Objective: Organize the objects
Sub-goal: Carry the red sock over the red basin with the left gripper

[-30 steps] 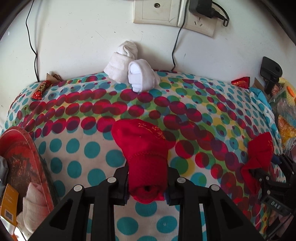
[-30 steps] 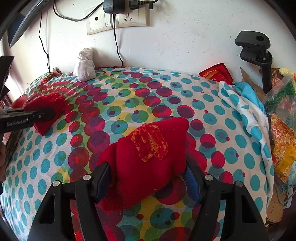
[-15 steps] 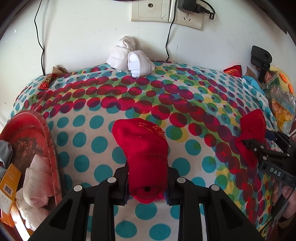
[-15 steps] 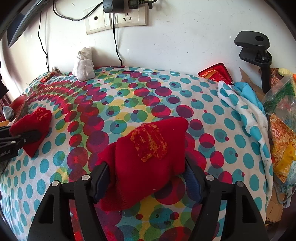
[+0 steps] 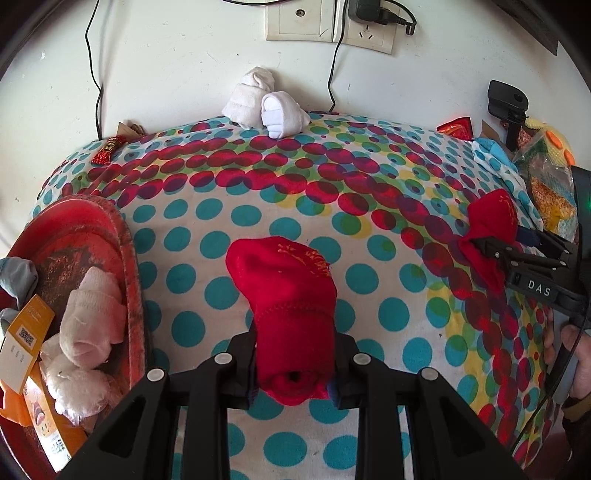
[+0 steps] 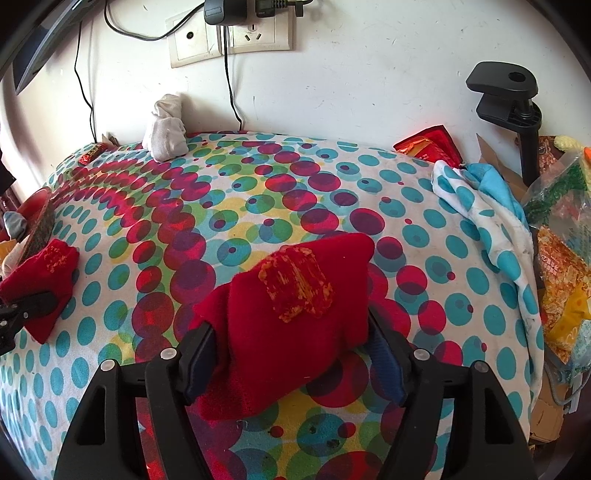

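Left tongs point(image 5: 293, 365) grip a rolled red sock point(image 5: 288, 295), its length pointing forward; the red tray point(image 5: 125, 254) lies just left. Right tongs point(image 6: 295, 350) hold a second red sock point(image 6: 291, 314), jaws easing apart.

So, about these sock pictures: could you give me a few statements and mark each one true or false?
1. The left tongs grip a rolled red sock. True.
2. The white socks lie in the red tray. False: they lie on the dotted cloth against the wall; the tray holds pink socks.
3. The right tongs are empty. False: they hold a red sock with a gold patch.
4. A charger is plugged in at the wall sockets. True.
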Available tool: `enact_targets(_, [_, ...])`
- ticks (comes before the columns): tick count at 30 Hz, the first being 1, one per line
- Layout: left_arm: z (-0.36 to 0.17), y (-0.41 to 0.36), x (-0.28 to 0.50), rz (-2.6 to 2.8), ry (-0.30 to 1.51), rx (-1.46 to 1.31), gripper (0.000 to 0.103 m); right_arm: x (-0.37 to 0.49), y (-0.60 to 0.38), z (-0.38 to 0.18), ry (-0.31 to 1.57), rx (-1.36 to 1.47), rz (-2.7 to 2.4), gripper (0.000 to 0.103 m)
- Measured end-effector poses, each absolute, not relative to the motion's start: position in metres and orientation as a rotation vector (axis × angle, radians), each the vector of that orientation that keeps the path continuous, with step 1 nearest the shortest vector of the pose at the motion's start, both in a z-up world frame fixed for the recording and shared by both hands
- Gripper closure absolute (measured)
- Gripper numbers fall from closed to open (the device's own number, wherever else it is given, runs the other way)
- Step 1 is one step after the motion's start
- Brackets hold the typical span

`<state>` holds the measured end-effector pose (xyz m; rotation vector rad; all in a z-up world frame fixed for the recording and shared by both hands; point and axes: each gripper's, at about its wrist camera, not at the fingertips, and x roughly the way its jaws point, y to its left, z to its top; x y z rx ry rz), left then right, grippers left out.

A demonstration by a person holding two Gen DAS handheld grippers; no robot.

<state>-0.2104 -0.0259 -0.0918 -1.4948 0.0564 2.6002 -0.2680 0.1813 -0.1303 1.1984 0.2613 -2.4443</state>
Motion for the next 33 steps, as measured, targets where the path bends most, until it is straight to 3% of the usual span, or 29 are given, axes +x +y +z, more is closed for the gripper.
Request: enact_targets(33, [-0.052, -0.075, -0.131, 2.645, -0.004, -1.453, 0.076, -0.268, 0.180, -0.129, 0.285, 1.199, -2.460, 0.031])
